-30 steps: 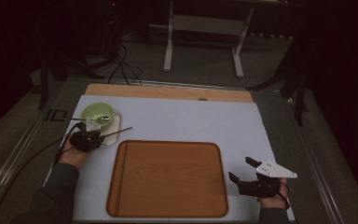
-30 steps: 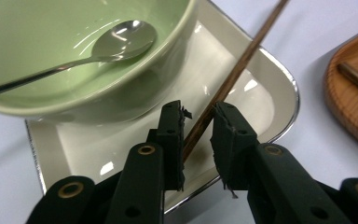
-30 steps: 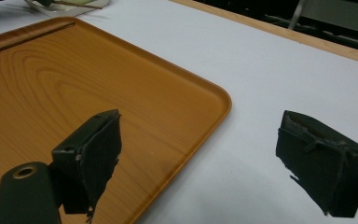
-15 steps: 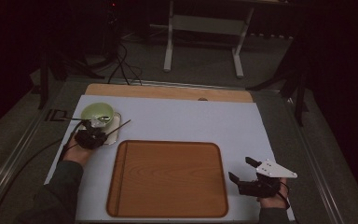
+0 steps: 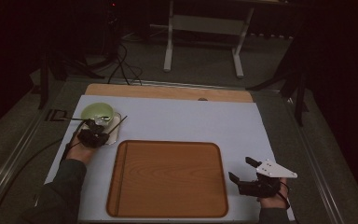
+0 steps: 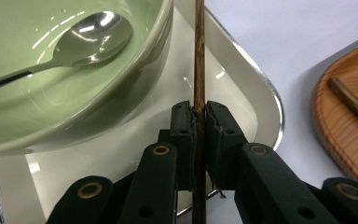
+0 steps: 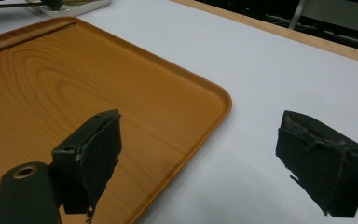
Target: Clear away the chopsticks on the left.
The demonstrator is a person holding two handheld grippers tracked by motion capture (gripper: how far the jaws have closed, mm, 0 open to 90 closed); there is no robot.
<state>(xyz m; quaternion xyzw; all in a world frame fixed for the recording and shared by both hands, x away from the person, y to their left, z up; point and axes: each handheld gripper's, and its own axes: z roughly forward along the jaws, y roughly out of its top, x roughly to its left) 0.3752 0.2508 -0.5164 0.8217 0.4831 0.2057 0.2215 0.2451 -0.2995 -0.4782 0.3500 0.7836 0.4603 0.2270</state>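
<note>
- Nearest us, our right tool (image 5: 242,175) rests at the worktop's (image 5: 242,126) near right corner, jaws wide apart with nothing between them, clear of the work.
- The wooden tray (image 5: 168,179) carries one chopstick (image 6: 352,102) by its left rim.
- Farther left, our left tool (image 6: 199,123) has just closed on the second chopstick (image 6: 198,56), lying over the white dish (image 6: 256,88), presumably to carry it across.
- That dish holds a green bowl (image 5: 97,112) with a spoon (image 6: 93,37) inside.

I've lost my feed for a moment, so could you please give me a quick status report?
Left tool just closed, shut on chopstick over white dish. Right tool open, idle beside wooden tray. Green bowl with spoon close alongside.
</note>
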